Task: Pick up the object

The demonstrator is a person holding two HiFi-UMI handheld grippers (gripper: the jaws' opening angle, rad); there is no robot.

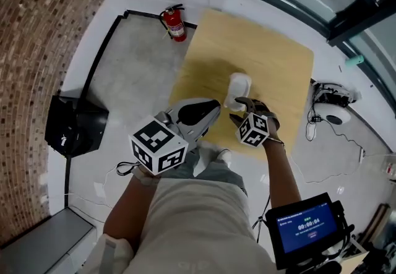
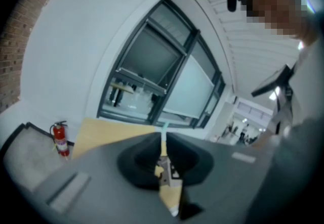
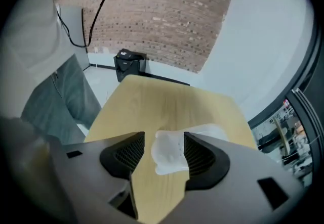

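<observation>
A whitish, translucent soft object lies near the middle of the light wooden table. My right gripper reaches it from the near side. In the right gripper view the object sits between the open jaws of the right gripper, close against the right pad and apart from the left one. My left gripper hovers over the table's near left edge, away from the object. Its jaws are shut with nothing in them, and the left gripper points up toward the windows.
A red fire extinguisher stands on the floor beyond the table's far left corner. A black box sits by the brick wall. White gear with cables lies right of the table. A screen device hangs at my lower right.
</observation>
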